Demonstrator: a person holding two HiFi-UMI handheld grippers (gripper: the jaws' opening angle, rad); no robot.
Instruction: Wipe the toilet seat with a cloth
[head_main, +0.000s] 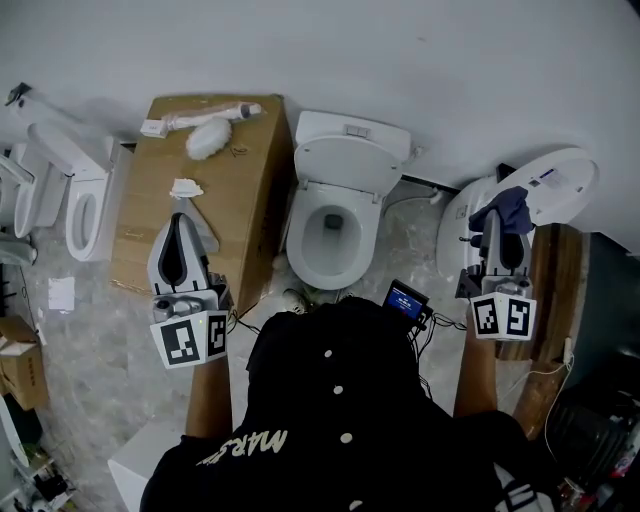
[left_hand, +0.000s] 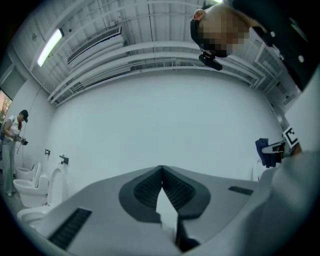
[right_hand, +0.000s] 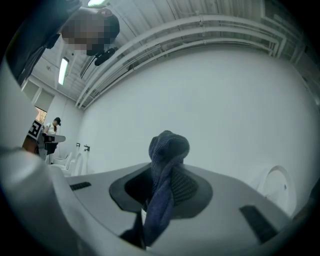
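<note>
The white toilet seat (head_main: 303, 228) lies down around the open bowl with its lid (head_main: 352, 163) tipped back against the wall, straight ahead of the person. To its right the dark blue cloth (right_hand: 165, 180) is bunched into a twisted knot that sticks up past the jaw tips, apart from the seat. The left gripper (head_main: 180, 222) is held out over the cardboard box (head_main: 225, 210) with its jaws pressed together at the tips on nothing, while the right gripper (head_main: 493, 225) is held forward at the far side of the toilet and pinches the cloth between its jaws.
</note>
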